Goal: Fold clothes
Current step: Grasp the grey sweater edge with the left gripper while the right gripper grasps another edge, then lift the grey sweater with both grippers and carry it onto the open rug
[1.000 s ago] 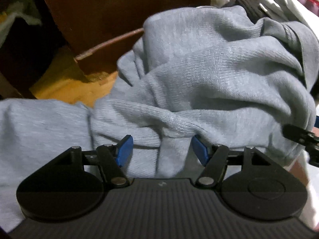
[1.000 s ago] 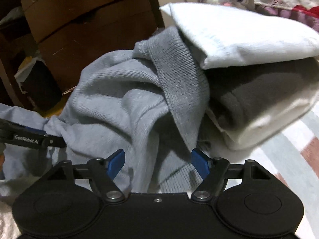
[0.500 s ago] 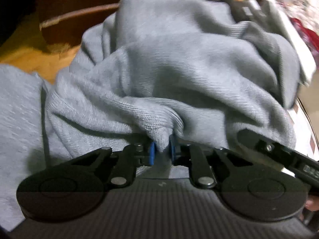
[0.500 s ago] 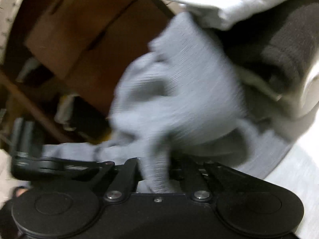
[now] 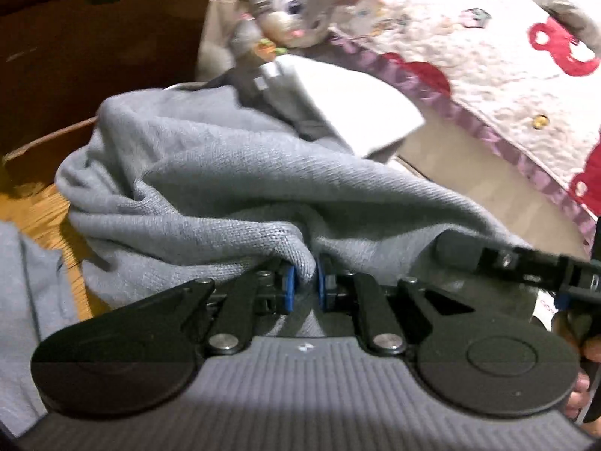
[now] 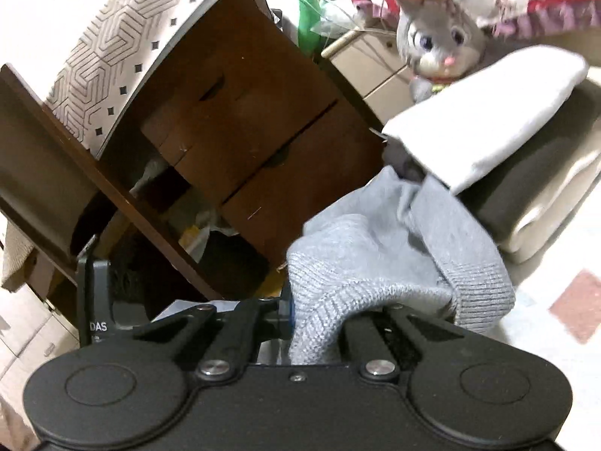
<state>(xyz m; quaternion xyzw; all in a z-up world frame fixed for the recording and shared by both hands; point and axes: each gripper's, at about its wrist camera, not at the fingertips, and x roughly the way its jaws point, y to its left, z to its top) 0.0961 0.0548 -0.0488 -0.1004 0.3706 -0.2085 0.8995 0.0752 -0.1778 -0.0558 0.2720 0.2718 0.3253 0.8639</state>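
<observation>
The setting is a home, most likely a bedroom. Indicators: a grey plush rabbit (image 6: 439, 43) sits behind a stack of folded clothes (image 6: 499, 143); a quilted blanket (image 5: 488, 64) with red shapes and a purple border lies at the right; dark wooden drawers (image 6: 259, 139) stand beside a patterned cushion (image 6: 124, 49); a wooden floor (image 5: 52, 206) shows below.

Grey knit sweater (image 5: 240, 188), crumpled and bunched, ribbed edge (image 6: 480, 282) curled over, lying against folded white cloth (image 6: 484, 112)
</observation>
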